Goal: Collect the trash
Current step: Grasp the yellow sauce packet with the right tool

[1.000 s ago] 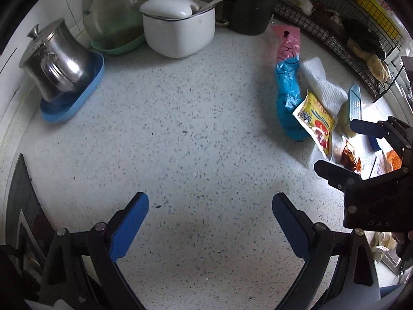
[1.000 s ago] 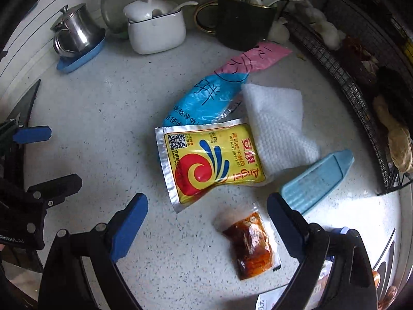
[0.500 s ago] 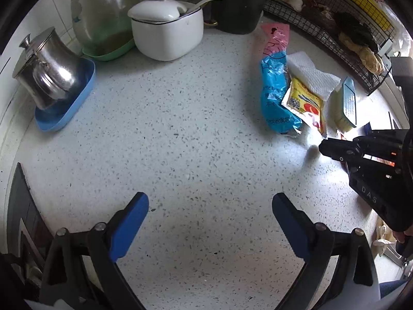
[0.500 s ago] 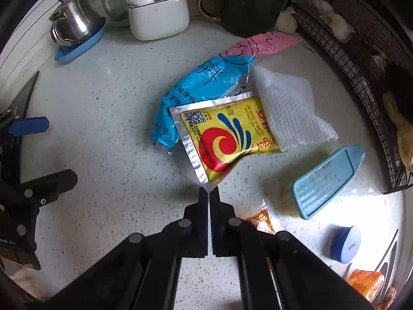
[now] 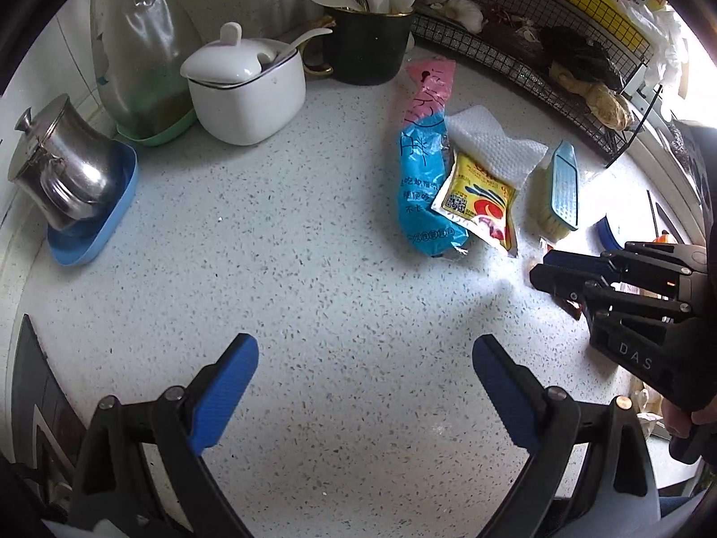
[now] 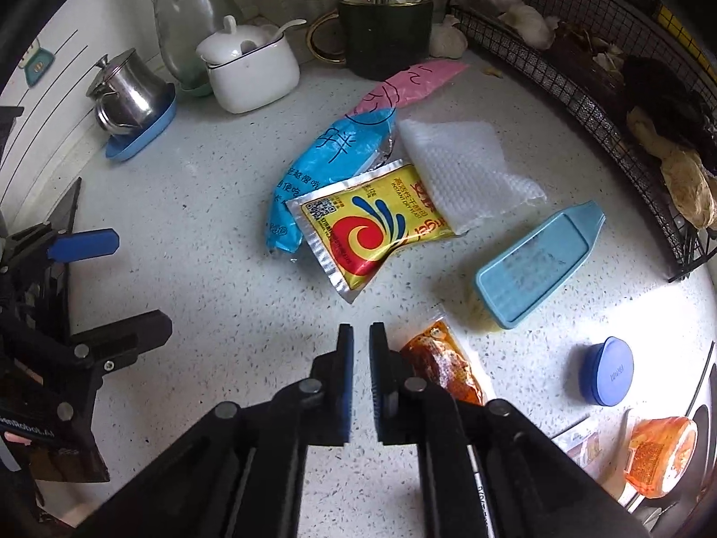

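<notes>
Right tool (image 6: pixel 361 336) shifted since a second ago, from straddling the red sauce sachet (image 6: pixel 441 363) with jaws wide to hanging just left of it; snapped shut in between, then cracked open again just now to a narrow slit, nothing between the pads; sachet lying flat on the counter (image 6: pixel 201 314), touching the tool's right finger at most, not gripped. Left tool (image 5: pixel 365 376) spread wide and empty over bare counter, well left of the sachet.

Seemingly a missed pinch, so a fresh try likely needed. Sachet probably very light, limp and slick: clear film around a soft dark-red paste, liable to slide away under a closing finger and to burst if squeezed on the belly; best taken by the flat sealed edge or a corner, jaws opened wider and lowered astride it.

Clear plastic, orange-red filling, small and oblong, lying slantwise; beyond it, farther from the tool, a yellow foil packet (image 6: pixel 372 228) with a red swirl, lapping over a blue and pink wrapper (image 6: pixel 331 152) and a white paper towel (image 6: pixel 466 170); to the sachet's upper right a pale blue scrubbing brush (image 6: pixel 533 264); farther right of the sachet a small blue cap (image 6: pixel 605 370).
</notes>
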